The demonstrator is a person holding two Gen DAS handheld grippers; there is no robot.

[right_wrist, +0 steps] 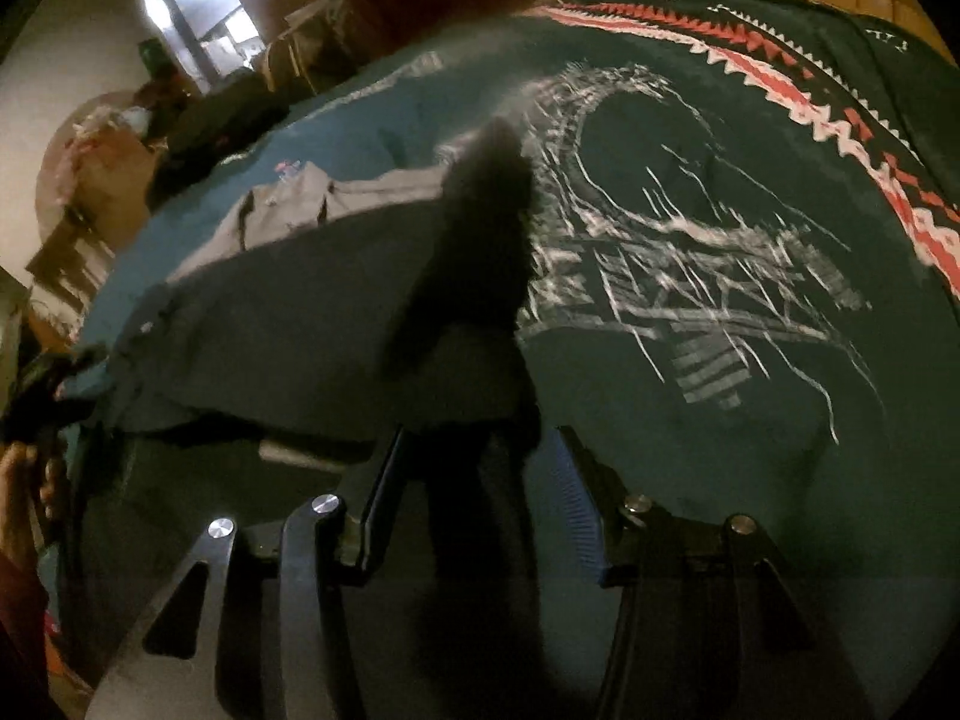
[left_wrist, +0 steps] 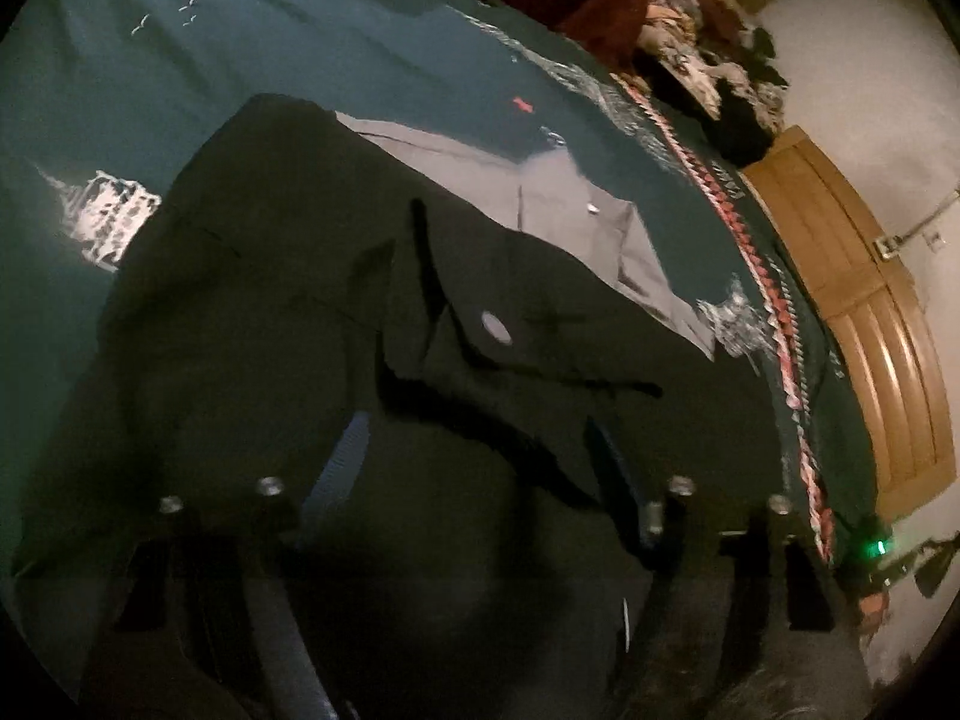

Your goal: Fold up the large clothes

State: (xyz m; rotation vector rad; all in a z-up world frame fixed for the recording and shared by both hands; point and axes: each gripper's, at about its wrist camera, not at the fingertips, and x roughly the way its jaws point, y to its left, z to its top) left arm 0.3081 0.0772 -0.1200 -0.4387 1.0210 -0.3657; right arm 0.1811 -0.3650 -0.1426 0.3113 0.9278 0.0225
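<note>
The left gripper (left_wrist: 480, 456) fills the bottom of its own view, fingers (left_wrist: 348, 450) apart, with dark cloth bunched between them; in the gloom I cannot tell whether the pads press on it. That cloth belongs to the dark garment (left_wrist: 288, 312), which spreads from the lower centre up toward the middle of the frame, a pale round button (left_wrist: 496, 327) showing on it and its grey lining (left_wrist: 558, 204) turned out toward the upper right.

In the right wrist view, the right gripper (right_wrist: 480, 480) sits at the bottom centre, fingers (right_wrist: 576, 492) standing apart. A blurred dark flap (right_wrist: 480, 240) of the same garment rises between them toward the middle of the frame, and no pad can be seen pressing on it. The rest of the garment runs off to the left, grey lining uppermost.

Under the garment lies a teal bedspread (right_wrist: 750, 450) with white line drawings and a red-and-white zigzag border (right_wrist: 840, 120) at the upper right. At the far left edge a hand (right_wrist: 24, 498) shows.

Beyond the bed, a heap of clothes (left_wrist: 690, 42) sits at the top of the left view, and a wooden door (left_wrist: 870, 312) stands at the right.
</note>
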